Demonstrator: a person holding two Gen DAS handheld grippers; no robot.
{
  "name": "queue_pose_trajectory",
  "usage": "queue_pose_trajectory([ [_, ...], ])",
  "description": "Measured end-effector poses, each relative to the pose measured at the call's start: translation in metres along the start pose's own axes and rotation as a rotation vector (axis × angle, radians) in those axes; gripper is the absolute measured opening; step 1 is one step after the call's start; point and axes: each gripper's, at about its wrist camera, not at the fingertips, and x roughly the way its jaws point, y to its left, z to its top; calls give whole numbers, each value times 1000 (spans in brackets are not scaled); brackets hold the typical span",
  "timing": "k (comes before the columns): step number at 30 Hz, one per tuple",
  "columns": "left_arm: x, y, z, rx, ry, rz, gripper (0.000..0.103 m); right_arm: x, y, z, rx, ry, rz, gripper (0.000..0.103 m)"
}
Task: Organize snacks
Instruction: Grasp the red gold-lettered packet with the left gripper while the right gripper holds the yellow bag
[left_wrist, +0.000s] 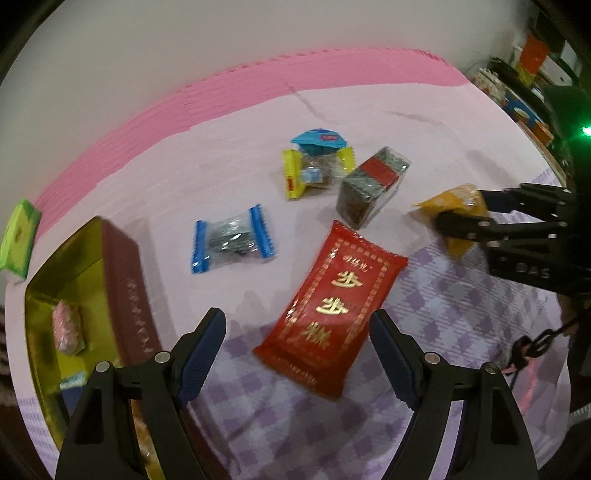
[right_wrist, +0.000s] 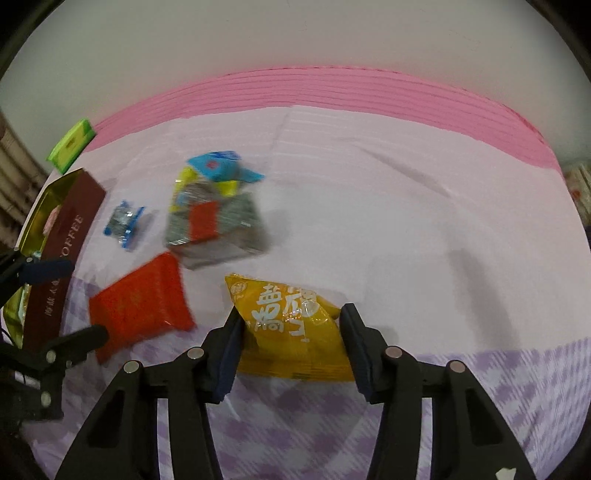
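My right gripper (right_wrist: 291, 314) is shut on a yellow snack packet (right_wrist: 295, 343), its pads pressing on both sides; the left wrist view shows the same right gripper (left_wrist: 460, 208) and yellow packet (left_wrist: 456, 197) at the far right. My left gripper (left_wrist: 297, 317) stands open just above a red packet with gold lettering (left_wrist: 332, 306), holding nothing. A gold-lined brown box (left_wrist: 122, 277) sits at the left, with a pink wrapped snack (left_wrist: 68, 328) inside. The right wrist view has the left gripper (right_wrist: 70, 302) beside the red packet (right_wrist: 140, 310).
On the pale pink cloth lie a blue-ended wrapped snack (left_wrist: 232, 240), a clear pack with a red label (left_wrist: 373, 184), a yellow-ended pack (left_wrist: 314, 170) under a blue packet (left_wrist: 317, 138), and a green packet (left_wrist: 18, 236) at the far left. Shelf clutter (left_wrist: 532, 74) stands behind.
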Motion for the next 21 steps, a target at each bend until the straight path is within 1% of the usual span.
queue_pose_trajectory([
  [2,9,-3,4,11,17,6,80,-3,-10,-6,31,6,-3,47],
  [6,16,-5,9,21,22,-7,80,-12,-24,-22,83,5,-13,47],
  [9,20,-8,14,34,22,-13,81,-18,-30,-32,102,0,-15,47],
  [15,30,-18,22,71,44,-10,81,-23,-37,-40,123,-11,1,47],
  [17,36,-18,24,62,59,-6,82,-22,-37,-40,124,-15,4,48],
  [21,39,-15,28,27,61,-20,82,-22,-38,-41,126,-19,13,48],
])
